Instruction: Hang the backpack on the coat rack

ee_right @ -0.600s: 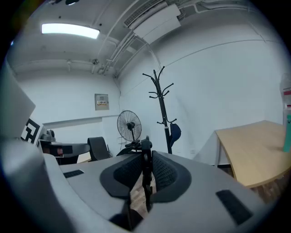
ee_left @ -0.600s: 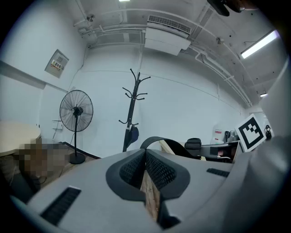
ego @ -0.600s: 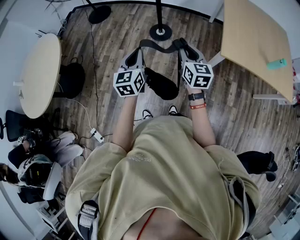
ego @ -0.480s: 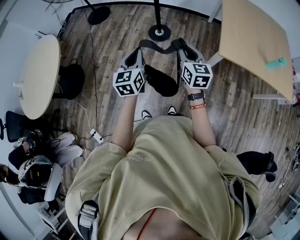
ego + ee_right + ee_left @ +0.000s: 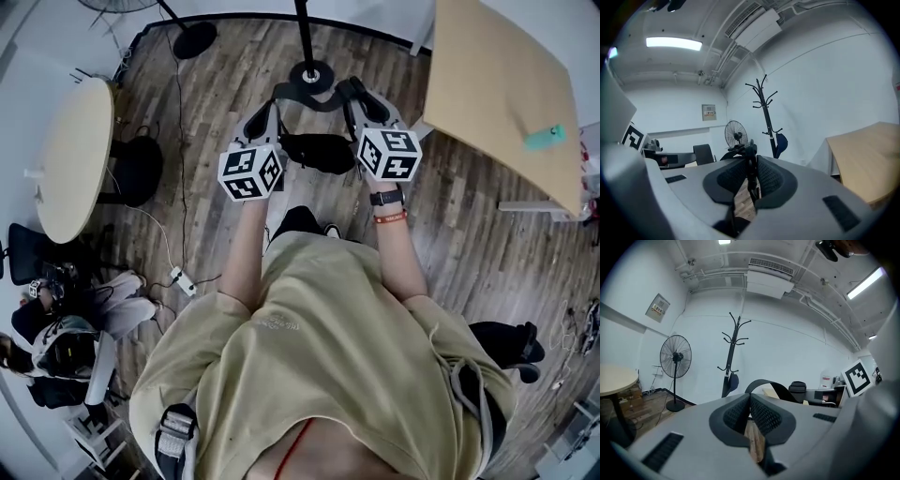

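Note:
The black backpack hangs off the floor between my two grippers, its top strap stretched from one to the other. My left gripper is shut on the strap's left end; the strap arches out of its pads. My right gripper is shut on the strap's right end, where a black buckle sits between the pads. The black coat rack stands straight ahead by the white wall, with its round base just beyond the grippers. A dark blue item hangs low on the coat rack.
A round table stands left with a black bag on the floor beside it. A wooden table stands right. A standing fan is left of the rack. A power strip and cable lie on the floor.
The person has stepped toward the coat rack, so its base is nearer the grippers. The backpack has swung up from a slant to lie level between the grippers. Both grips are unchanged.

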Demonstrator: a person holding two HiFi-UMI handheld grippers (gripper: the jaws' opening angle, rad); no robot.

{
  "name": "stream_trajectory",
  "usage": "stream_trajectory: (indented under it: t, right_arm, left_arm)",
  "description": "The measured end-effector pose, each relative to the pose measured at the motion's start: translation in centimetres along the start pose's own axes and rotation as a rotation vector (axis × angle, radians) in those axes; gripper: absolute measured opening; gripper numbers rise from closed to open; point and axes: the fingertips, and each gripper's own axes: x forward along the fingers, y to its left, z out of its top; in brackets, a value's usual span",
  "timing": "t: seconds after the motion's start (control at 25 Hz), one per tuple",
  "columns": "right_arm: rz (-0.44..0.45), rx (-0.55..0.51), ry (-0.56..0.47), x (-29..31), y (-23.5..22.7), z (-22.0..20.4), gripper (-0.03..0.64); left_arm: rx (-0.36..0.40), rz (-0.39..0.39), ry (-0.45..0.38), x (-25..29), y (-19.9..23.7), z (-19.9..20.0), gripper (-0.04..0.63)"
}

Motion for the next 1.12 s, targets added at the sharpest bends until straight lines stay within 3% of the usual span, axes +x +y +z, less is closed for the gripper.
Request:
stream_trajectory:
  t: [0.24,0.44,0.68,1.12]
  right_arm:
    - [0.007,-0.006,0.016,4.1,-1.5,0.3,0.077]
    - [0.019,0.006,0.058,11.7,-1.0,-0.3,0.077]
    - [0.025,0.026,0.120,16.9,-3.0,-0.9,0.077]
    - [-0.010,0.040,0.149,30.5,-2.9,1.8,0.077]
  left_arm:
    - [-0.014,-0.008,-0.008,3.7,0.8,0.7,0.025]
    - [-0.028,-0.026,-0.001,8.5,5.9,0.9,0.025]
    - [-0.070,-0.030,0.025,13.6,7.5,0.2,0.025]
    - [-0.105,-0.012,0.036,22.5,18.4,4.1,0.025]
